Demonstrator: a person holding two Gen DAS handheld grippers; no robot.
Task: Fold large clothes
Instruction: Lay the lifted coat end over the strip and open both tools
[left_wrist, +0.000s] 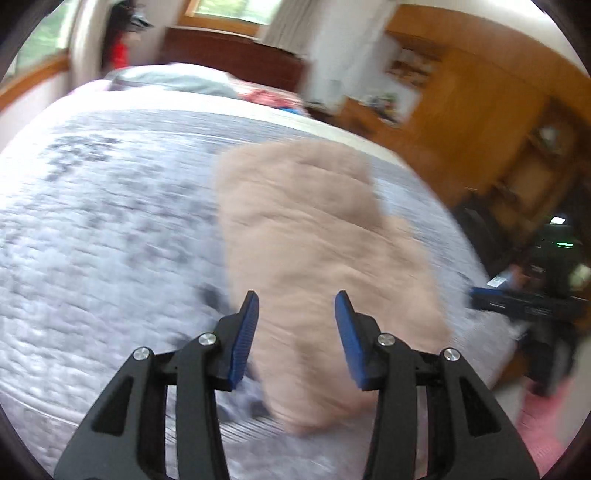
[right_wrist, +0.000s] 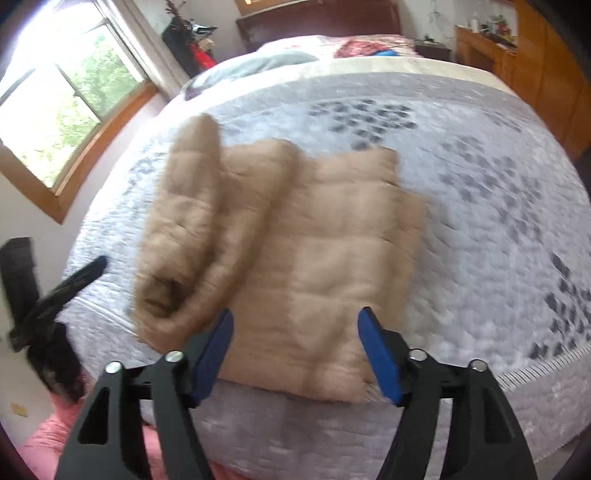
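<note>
- Tan quilted fabric, a padded jacket (right_wrist: 295, 251), is seen lying on the grey-and-white patterned bedspread (right_wrist: 480, 221), close to the near edge of the bed; both views are smeared by motion blur.
- On the left of the right wrist view, a rolled or doubled-over part of the jacket is seen as a thick ridge, and beyond it, off the bed's left side, the left gripper (right_wrist: 74, 280) is glimpsed as a dark blurred shape.
- The left gripper (left_wrist: 297, 332) is shown in its own view with its blue pads parted and nothing between them; the jacket lies below and ahead of it, untouched.
- The long axis of the jacket is judged to run from the near bed edge towards the headboard (roughly in line with both grippers' pointing).
- The flatter panel lies to the right of the ridge, and the right gripper (right_wrist: 299, 350) is held above its near hem, jaws wide apart and empty.
- The right gripper is judged the nearer to the flat panel; the ridge is nearer to the left one.
</note>
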